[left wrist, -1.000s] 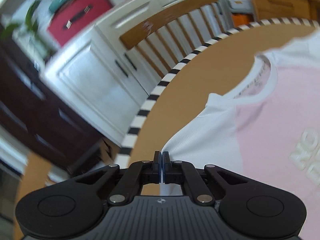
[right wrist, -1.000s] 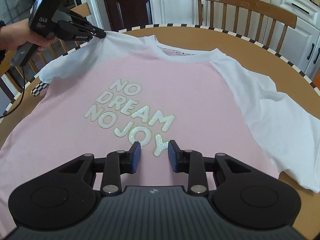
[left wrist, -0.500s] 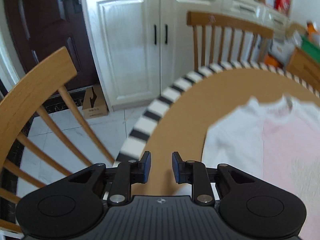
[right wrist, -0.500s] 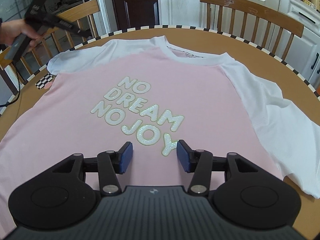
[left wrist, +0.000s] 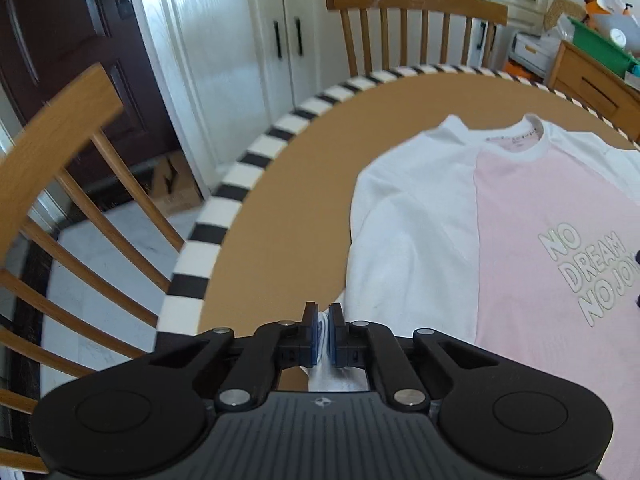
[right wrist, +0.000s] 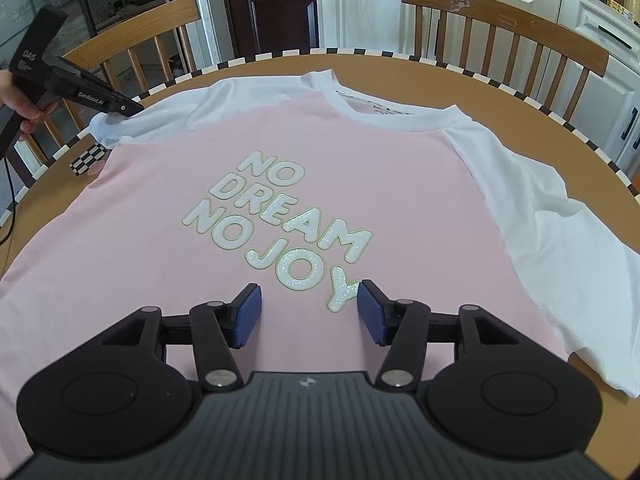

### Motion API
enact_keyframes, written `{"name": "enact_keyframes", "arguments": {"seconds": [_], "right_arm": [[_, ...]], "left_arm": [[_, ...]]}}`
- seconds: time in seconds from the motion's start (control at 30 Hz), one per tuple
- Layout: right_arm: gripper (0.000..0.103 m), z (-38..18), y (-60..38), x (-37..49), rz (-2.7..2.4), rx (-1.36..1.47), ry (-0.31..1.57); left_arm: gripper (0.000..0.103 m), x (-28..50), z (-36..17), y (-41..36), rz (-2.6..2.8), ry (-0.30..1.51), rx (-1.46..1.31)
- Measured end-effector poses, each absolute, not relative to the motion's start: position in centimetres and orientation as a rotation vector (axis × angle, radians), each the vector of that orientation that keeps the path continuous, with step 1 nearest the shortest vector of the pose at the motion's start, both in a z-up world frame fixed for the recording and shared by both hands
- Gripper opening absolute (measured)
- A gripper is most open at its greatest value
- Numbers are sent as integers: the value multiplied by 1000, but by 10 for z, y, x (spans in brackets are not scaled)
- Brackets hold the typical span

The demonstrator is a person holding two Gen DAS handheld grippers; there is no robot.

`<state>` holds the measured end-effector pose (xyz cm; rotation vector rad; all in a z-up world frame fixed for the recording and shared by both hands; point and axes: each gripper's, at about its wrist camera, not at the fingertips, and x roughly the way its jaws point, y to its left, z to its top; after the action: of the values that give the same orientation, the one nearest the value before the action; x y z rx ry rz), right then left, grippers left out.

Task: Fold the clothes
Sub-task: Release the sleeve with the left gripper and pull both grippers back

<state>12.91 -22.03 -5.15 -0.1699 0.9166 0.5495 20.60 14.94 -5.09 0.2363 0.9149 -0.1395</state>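
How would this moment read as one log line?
left gripper: shut on white sleeve | right gripper: opening, nothing between jaws, over T-shirt

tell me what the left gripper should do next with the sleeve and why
Probably carry it inward. The left gripper is shut on the white sleeve edge near the table rim, and the t-shirt lies flat, face up, unfolded. The right gripper is opening above the print, gripping nothing.
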Motion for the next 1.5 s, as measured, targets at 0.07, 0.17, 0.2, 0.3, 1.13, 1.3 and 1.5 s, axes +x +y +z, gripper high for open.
{"name": "enact_keyframes", "arguments": {"seconds": [0.07,0.17,0.2,0.3,1.13,1.3,1.5], "right_arm": [[56,-51,-221,129,550,-168,916],[57,-51,-220,129,553,-174,917],[57,-51,-220,129,555,-177,917],[61,-52,-220,129,563,-175,918],[48,-25,-292,41,275,62,946],[44,-25,-296,-29,223,-49,975],[45,-28,-323,-93,148,-49,1011]], "left_arm": [[5,194,-43,137,-73,805,323],[5,164,-22,115,33,472,529],[6,156,-21,107,33,433,570],[14,153,-42,97,43,542,633],[36,24,-55,61,-122,926,71],[36,-33,-58,48,-157,974,69],[36,-80,-55,50,-138,1015,65]]}}
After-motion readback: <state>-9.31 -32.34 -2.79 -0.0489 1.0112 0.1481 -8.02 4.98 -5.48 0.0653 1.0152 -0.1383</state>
